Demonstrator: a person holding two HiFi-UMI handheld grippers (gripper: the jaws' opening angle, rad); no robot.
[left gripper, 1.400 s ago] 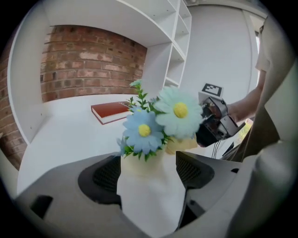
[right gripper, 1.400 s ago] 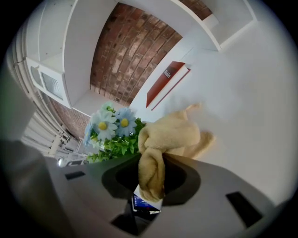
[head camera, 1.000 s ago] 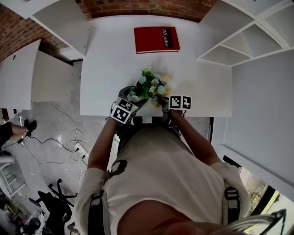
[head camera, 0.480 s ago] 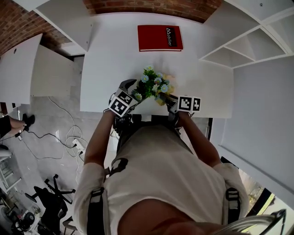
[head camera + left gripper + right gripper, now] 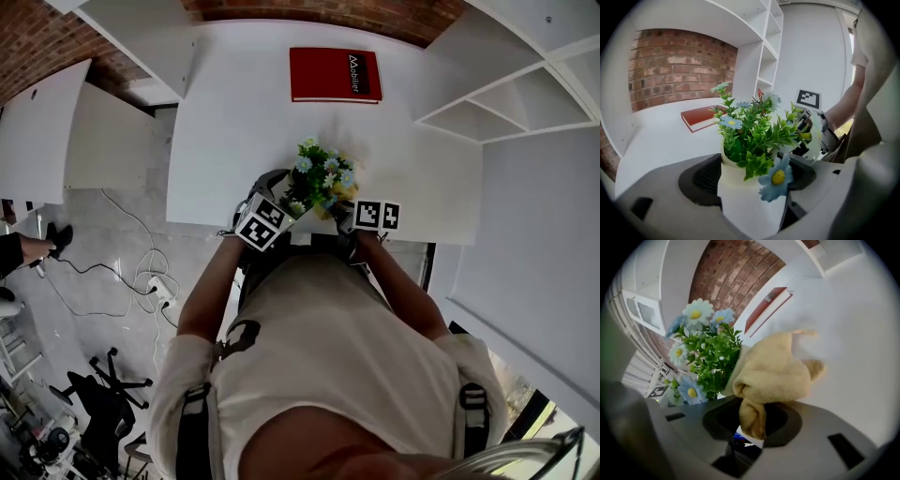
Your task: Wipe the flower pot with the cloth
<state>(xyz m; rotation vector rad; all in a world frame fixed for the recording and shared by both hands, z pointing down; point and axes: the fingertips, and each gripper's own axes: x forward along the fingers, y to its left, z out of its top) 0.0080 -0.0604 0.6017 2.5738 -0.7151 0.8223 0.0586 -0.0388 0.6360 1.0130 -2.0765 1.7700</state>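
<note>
Drifting back inward in the head view, the right gripper point(image 5: 354, 208) is now sitting closer to the flowers point(image 5: 322, 176) than it was half a second ago, when it had swung outward. The left gripper point(image 5: 279, 199) is staying on the bouquet's other side, near the front edge of the white table point(image 5: 234, 131). A red book point(image 5: 335, 75) is lying well apart at the table's far end.

In the left gripper view, the jaws are clamping the white flower pot point(image 5: 749, 197) from both sides and holding it roughly upright. Green leaves and a blue daisy are spilling over its rim. Whether the pot is resting on the table or lifted off it cannot be told. Beyond the foliage, the other gripper's marker cube point(image 5: 807, 98) is showing.

In the right gripper view, the jaws are pinching a twisted tail of the yellow cloth point(image 5: 771, 376). The bunched wad ahead of them is lying just beside the leaves and seems to be pressing against the pot's upper side.

Judging from this, the wiping is under way: the pot is being steadied and the cloth is at its wall. How much of the surface is already clean is not visible. The remaining faces, and probably the lower part, are likely still waiting.
</note>
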